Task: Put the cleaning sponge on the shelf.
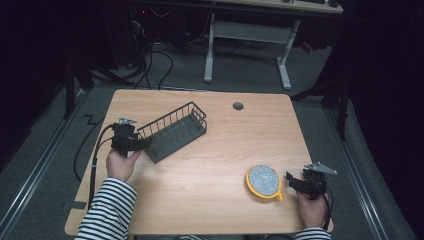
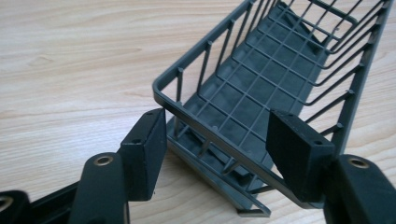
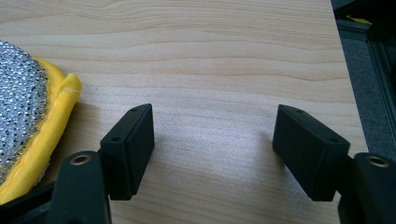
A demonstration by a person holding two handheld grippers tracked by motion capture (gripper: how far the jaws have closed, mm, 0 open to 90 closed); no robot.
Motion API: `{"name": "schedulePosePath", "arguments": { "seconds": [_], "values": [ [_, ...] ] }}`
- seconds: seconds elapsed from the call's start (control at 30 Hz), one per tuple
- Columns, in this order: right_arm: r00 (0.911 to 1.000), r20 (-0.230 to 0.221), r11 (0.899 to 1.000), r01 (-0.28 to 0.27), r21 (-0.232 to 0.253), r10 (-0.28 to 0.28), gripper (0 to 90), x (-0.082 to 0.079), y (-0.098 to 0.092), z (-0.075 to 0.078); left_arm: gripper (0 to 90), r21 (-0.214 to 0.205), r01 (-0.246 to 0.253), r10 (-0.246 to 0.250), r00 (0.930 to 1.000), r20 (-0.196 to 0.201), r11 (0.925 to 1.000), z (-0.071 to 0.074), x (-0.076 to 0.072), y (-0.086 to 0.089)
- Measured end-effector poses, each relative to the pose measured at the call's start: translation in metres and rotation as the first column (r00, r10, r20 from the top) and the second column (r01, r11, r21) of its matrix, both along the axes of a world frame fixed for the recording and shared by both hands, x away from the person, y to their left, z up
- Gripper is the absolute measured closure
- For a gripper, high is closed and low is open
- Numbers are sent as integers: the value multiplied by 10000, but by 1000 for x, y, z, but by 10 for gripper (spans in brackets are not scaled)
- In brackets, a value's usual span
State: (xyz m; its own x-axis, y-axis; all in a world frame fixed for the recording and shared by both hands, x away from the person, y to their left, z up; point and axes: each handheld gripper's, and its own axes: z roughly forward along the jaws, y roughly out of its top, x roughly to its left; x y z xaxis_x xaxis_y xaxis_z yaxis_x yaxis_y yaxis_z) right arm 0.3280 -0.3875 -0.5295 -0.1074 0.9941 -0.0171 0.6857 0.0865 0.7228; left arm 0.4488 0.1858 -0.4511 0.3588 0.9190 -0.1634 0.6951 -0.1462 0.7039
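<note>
- High view: a light wooden table (image 1: 210, 165) carries one wire basket and one round scrubbing pad, with a person's two hands coming in from the near edge, the left in a striped sleeve (image 1: 107, 207).
- At the left, the left gripper (image 1: 141, 144) sits at the near-left end of the basket (image 1: 175, 131), a dark grey wire tray, long and narrow, lying askew with its far end pointing right and away.
- In the left gripper view its jaws stand wide apart, one outside the basket's end rail and one over the inside; the pads are close to the rail but grip nothing.
- A small grey round grommet (image 1: 238, 106) is set in the table toward the far edge, right of the basket.
- Near right lies the pad (image 1: 264, 181): a silvery, glittering mesh face ringed by a yellow fabric border.
- Just right of it, the right gripper (image 1: 292, 182) has its jaws spread wide over bare wood, holding nothing.
- No writing or brand can be read on anything.
</note>
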Motion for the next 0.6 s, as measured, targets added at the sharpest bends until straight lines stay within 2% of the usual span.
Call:
{"name": "schedulePosePath", "arguments": {
  "seconds": [0.27, 0.6],
  "values": [
    [10000, 1, 10000, -2, -2, 2, 296, 0, 0, 0, 421, 79, 54, -54, 10000, 37, 10000, 0, -2, -4],
    [10000, 0, 10000, -3, -1, 3, 297, 0, 0, 0, 428, 309, 434, -437, 9990, 108, 9986, 0, -9, -15]
  ]
}}
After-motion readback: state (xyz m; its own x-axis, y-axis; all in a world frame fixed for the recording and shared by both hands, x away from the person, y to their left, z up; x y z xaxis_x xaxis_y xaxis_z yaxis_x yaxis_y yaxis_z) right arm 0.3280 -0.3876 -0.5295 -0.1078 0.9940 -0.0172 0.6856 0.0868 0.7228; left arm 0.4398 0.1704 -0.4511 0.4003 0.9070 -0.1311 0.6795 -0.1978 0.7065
